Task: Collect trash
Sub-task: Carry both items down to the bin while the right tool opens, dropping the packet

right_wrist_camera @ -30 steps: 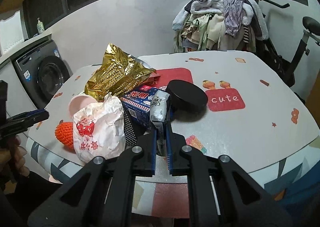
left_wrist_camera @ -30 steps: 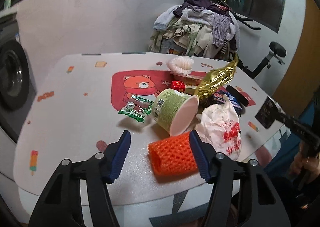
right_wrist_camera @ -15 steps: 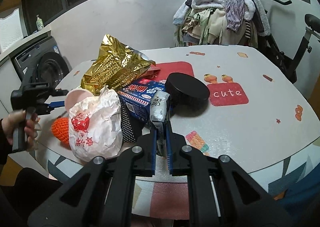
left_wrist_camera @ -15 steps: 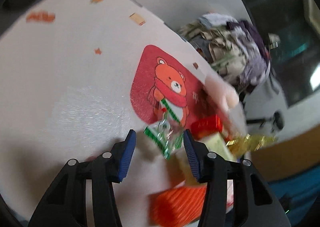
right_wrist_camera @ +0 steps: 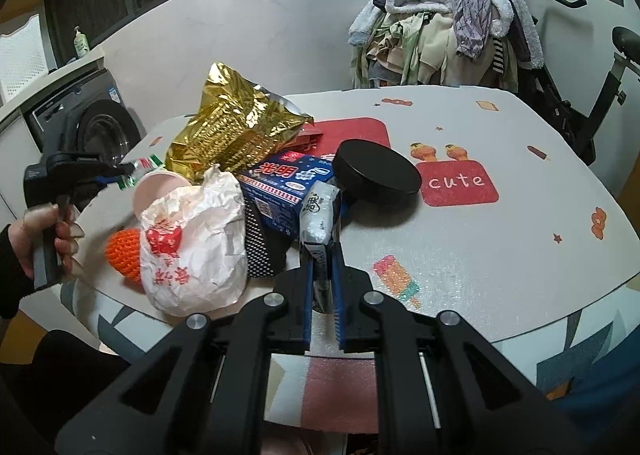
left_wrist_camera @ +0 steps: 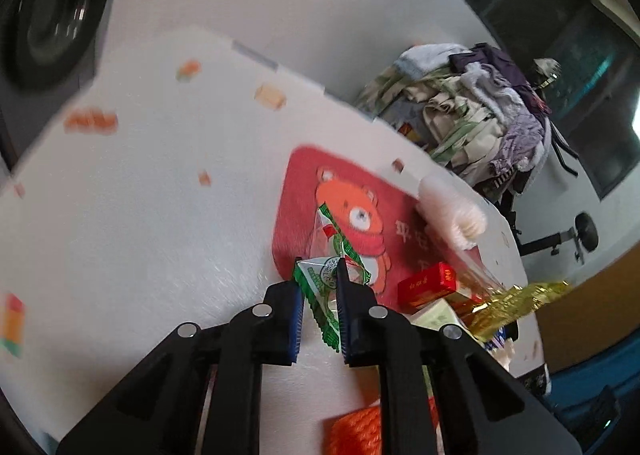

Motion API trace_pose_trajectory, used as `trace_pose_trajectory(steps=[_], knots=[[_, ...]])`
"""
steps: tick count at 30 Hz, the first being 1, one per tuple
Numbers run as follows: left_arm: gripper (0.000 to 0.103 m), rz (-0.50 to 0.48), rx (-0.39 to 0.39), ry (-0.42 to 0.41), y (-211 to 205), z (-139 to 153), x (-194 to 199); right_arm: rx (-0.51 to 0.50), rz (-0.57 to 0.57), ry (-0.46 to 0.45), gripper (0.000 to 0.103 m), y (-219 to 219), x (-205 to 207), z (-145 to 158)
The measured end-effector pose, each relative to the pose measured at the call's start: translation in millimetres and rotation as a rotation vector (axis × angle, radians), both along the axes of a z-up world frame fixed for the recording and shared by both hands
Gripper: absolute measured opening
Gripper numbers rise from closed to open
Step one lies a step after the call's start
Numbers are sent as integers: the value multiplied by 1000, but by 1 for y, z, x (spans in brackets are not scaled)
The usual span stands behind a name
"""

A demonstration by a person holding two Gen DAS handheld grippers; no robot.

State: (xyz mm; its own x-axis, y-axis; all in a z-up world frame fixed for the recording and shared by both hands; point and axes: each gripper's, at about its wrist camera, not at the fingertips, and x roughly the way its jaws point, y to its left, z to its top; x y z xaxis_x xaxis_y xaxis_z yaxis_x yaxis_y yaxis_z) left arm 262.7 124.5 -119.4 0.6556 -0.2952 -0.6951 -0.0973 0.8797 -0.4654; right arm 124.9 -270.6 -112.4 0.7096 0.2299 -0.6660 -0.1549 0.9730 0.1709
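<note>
Left wrist view: jaws tight on green wrapper (left_wrist_camera: 320, 287); right jaws on grey packet (right_wrist_camera: 318, 215).

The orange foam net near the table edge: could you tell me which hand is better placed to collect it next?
Neither is free: the left tongs are shut on a green wrapper, the right tongs on a grey packet. Once emptied, probably the left, since the net lies on its side.

white patterned table (right_wrist_camera: 500, 239): trash heap; black lid (right_wrist_camera: 376, 173), orange net (right_wrist_camera: 124, 251).
</note>
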Motion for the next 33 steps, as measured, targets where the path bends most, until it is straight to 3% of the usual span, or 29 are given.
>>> trace_pose_trajectory(steps=[7,15,22,26,33], knots=[[15,-90,185,-110,-12,46,-57,20,28,-7,12,11,-18,12],[15,-217,185,-205,-42,69,-148,24,98,11,12,34,-58,20],[15,-362,141,-223,-71,53,-214,12,173,98,12,55,-97,-1],[15,-434,177,-221,-84,39,-241,-13,237,185,12,73,-115,-22],[15,-456,214,-196,-87,12,-264,-71,297,311,12,98,-121,-56]])
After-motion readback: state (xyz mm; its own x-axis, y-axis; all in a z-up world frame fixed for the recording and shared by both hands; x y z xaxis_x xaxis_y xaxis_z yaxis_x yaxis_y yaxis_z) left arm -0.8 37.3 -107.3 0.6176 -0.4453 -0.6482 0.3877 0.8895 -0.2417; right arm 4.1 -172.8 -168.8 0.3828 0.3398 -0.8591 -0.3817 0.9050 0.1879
